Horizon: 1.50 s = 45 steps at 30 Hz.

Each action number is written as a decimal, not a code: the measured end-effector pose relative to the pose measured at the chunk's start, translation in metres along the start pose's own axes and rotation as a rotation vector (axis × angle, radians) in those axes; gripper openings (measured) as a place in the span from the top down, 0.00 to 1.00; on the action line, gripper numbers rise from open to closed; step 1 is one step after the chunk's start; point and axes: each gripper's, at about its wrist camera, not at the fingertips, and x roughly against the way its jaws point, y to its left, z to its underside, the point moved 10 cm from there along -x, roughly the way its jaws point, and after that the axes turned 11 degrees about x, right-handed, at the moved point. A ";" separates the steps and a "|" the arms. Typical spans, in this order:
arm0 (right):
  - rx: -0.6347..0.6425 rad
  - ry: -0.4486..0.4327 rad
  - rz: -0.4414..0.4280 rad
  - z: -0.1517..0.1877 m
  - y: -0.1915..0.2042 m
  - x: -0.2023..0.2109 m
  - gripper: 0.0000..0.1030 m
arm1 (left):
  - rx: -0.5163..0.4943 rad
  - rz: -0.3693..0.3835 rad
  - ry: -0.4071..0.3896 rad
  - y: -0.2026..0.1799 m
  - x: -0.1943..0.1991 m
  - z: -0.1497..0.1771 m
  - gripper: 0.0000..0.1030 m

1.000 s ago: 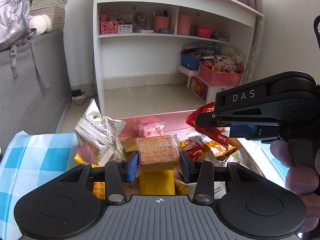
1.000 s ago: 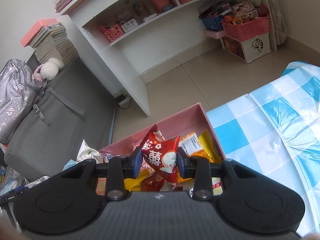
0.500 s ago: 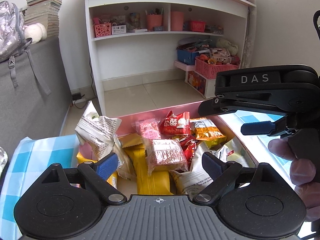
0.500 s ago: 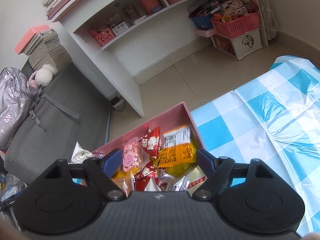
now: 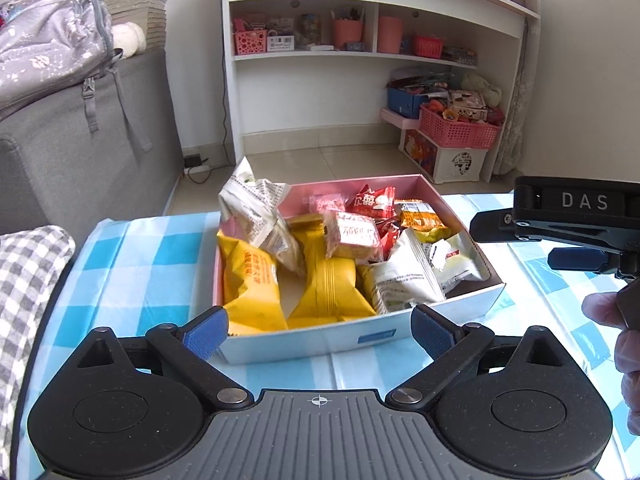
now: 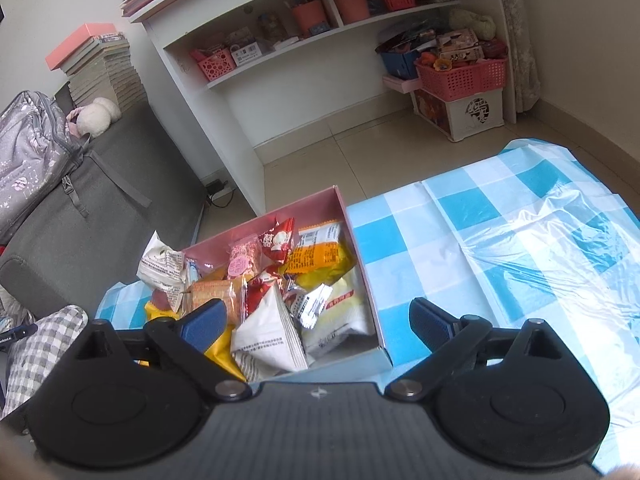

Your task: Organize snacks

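Both grippers have pulled back from the box since the earlier frames and now hold nothing. Left gripper: jaws spread wide, empty, at lower centre of its view, just short of the box's near wall. Right gripper: jaws likewise apart and empty, over the box's near right corner. Snack box: pink inside, white outside, sitting at frame centre on a blue-and-white checked tablecloth. It is filled with loose snack packets in yellow, white, red and orange; one crumpled white packet rises above the upper-left rim.
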 end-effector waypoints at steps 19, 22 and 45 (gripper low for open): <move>0.135 0.120 0.154 0.060 0.010 0.046 0.00 | 0.066 -0.132 0.085 0.036 0.067 0.051 0.04; 0.120 0.147 0.127 0.070 0.014 0.050 0.00 | 0.064 -0.132 0.099 0.037 0.071 0.056 0.03; 0.246 0.169 0.086 0.088 0.042 0.045 0.00 | 0.112 -0.160 0.117 0.057 0.070 0.060 0.01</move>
